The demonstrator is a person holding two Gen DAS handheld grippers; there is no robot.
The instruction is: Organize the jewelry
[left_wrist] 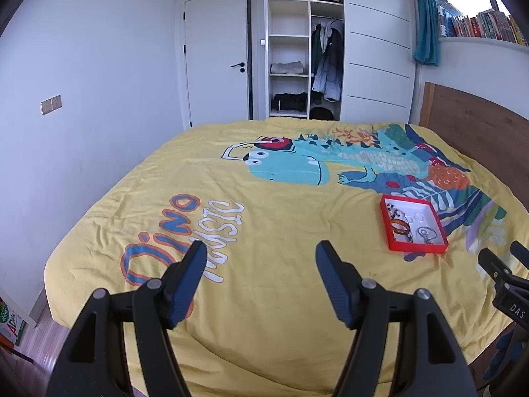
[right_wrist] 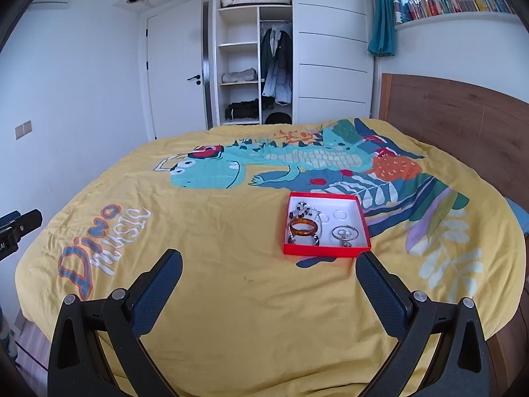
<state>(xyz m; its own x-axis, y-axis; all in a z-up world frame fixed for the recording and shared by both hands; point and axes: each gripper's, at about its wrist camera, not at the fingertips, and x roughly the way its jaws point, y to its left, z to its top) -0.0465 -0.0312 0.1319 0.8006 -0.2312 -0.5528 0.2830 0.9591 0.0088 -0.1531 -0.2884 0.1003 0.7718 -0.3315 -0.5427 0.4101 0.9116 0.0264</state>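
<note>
The left gripper (left_wrist: 261, 251) hangs over the yellow bedspread (left_wrist: 264, 218), jaws spread wide with nothing between them. The right gripper (right_wrist: 269, 259) is likewise wide and empty. The red box (right_wrist: 325, 250), right of center in the right wrist view, holds an amber bangle (right_wrist: 303, 226), beads (right_wrist: 302, 210) and rings (right_wrist: 340, 214).
</note>
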